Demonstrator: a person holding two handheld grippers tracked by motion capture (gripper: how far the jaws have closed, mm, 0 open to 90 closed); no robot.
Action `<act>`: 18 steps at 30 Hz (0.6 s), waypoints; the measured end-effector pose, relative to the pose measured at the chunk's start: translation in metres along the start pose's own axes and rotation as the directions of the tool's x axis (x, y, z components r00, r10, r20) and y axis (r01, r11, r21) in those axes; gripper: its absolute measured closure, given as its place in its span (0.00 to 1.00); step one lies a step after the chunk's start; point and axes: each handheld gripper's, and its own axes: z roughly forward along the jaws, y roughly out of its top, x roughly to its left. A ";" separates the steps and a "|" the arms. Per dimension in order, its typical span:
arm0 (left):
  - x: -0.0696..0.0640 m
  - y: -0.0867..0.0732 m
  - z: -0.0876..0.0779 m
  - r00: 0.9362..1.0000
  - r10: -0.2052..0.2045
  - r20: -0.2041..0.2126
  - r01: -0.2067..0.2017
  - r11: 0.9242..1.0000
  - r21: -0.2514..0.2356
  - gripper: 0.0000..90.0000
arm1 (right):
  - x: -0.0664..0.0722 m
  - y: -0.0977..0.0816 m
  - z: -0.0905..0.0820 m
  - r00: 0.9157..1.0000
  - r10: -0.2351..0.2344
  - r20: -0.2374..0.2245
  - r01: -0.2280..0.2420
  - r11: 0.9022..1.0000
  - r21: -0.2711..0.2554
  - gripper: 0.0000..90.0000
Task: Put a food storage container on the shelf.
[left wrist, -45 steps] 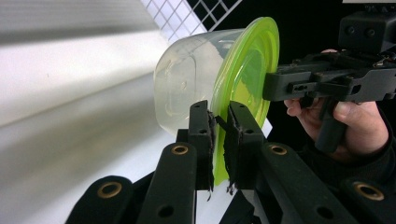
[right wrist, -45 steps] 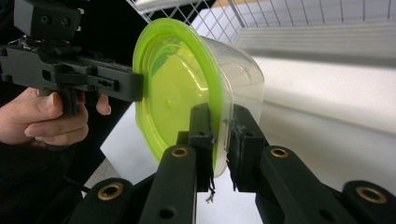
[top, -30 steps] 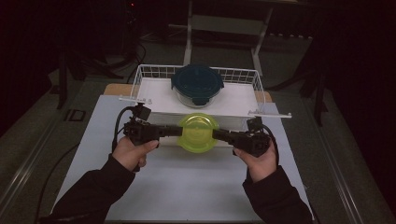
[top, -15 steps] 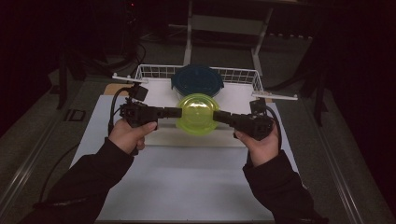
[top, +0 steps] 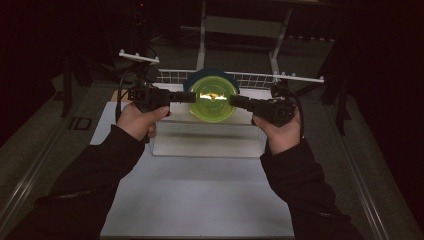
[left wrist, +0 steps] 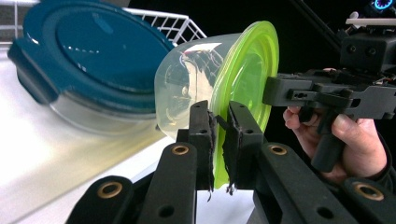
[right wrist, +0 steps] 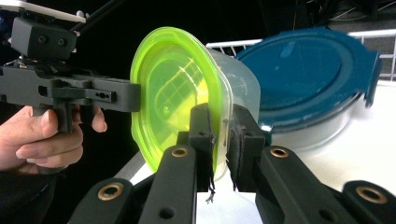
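A clear tub with a lime-green lid point(top: 212, 98) hangs in the air between my two grippers, in front of the wire basket. It is tipped so the lid faces the person. My left gripper point(top: 192, 97) is shut on the tub's left rim, and my right gripper point(top: 234, 102) is shut on its right rim. In the left gripper view the jaws point(left wrist: 218, 117) pinch the green lid edge point(left wrist: 247, 79). The right gripper view shows the same pinch point(right wrist: 222, 122) on the lid point(right wrist: 170, 93). Behind the tub sits a glass container with a dark blue lid point(left wrist: 88, 51).
The white wire basket point(top: 255, 80) stands at the back of the table with the blue-lidded container point(right wrist: 308, 70) in it. A white board point(top: 210, 145) lies on the pale mat point(top: 200, 200) under the hands. Dark floor and frame legs surround the table.
Both grippers have risen and moved away from the person with the green-lidded tub, from the mat up to basket height. The tub has tipped its lid toward the person.
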 end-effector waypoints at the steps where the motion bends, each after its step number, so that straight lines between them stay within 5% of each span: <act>1: 0.000 0.002 0.000 1.000 0.006 -0.003 -0.006 1.000 0.003 0.90 | 0.000 0.003 0.001 1.000 0.001 0.001 -0.001 1.000 -0.001 0.90; 18: 0.011 0.037 0.014 0.999 -0.001 -0.035 0.000 1.000 -0.012 0.90 | -0.017 0.033 0.013 0.999 0.026 0.038 -0.025 0.999 -0.025 0.90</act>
